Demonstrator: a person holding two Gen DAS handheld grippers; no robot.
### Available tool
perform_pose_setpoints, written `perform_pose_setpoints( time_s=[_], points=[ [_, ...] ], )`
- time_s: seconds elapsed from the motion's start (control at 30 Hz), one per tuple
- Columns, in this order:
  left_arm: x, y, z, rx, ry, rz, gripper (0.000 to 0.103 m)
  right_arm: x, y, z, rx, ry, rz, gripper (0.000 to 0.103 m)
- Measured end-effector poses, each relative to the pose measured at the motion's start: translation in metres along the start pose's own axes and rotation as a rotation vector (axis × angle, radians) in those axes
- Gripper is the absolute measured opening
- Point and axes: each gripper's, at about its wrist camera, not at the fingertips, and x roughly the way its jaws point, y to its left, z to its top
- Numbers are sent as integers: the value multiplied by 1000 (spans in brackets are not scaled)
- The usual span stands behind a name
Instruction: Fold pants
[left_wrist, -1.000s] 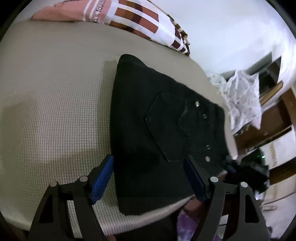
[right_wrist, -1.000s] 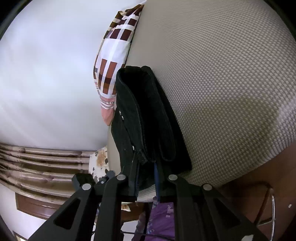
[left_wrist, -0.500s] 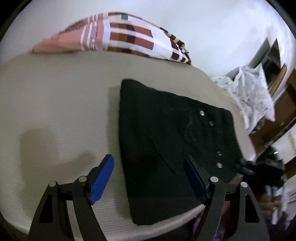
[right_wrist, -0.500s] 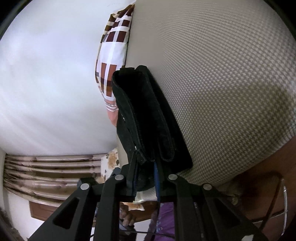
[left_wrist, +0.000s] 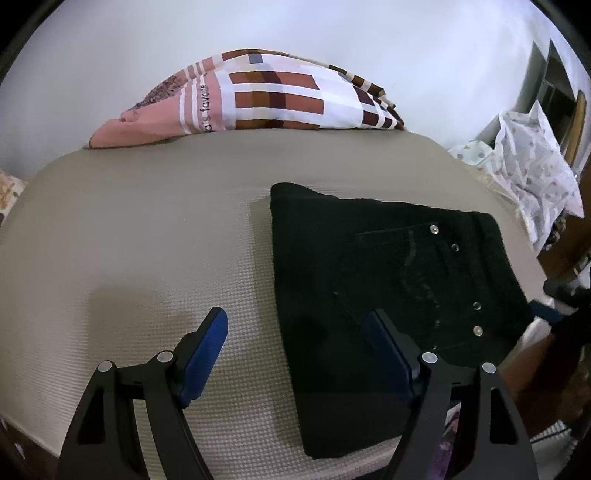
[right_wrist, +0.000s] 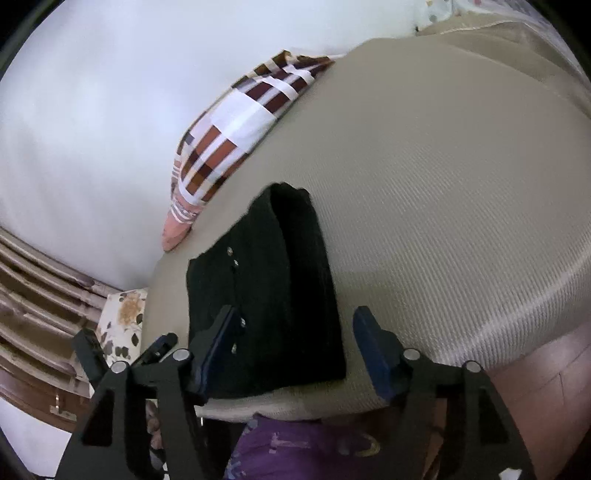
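Note:
The black pants (left_wrist: 373, 280) lie folded into a compact rectangle on the beige bed (left_wrist: 147, 240), back pocket and metal rivets facing up. My left gripper (left_wrist: 299, 354) is open and empty, hovering just above the near left edge of the pants. In the right wrist view the folded pants (right_wrist: 266, 295) lie near the bed's front edge. My right gripper (right_wrist: 291, 350) is open and empty, its jaws standing either side of the near end of the pants without holding them.
A checked pink, brown and white pillow (left_wrist: 258, 103) lies at the far edge of the bed against a white wall. A white patterned cloth (left_wrist: 532, 166) is heaped at the right. Purple fabric (right_wrist: 295, 443) sits below the bed's front edge. Wooden furniture (right_wrist: 37, 369) stands beside the bed.
My right gripper has opened and let go of the pants, which now lie flat on the bed. Both grippers have pulled back and risen a little.

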Motion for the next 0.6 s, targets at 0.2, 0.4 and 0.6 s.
perform_pose_setpoints(
  time_s=[0.2, 0.4, 0.6],
  points=[
    [2, 0, 1, 14, 9, 44, 78, 18, 2, 6, -19, 21, -33, 63],
    [4, 1, 3, 29, 23, 75, 78, 28, 7, 11, -61, 16, -79, 67],
    [12, 5, 4, 21, 66, 79, 78, 36, 7, 14, -65, 13, -91, 76]
  ],
)
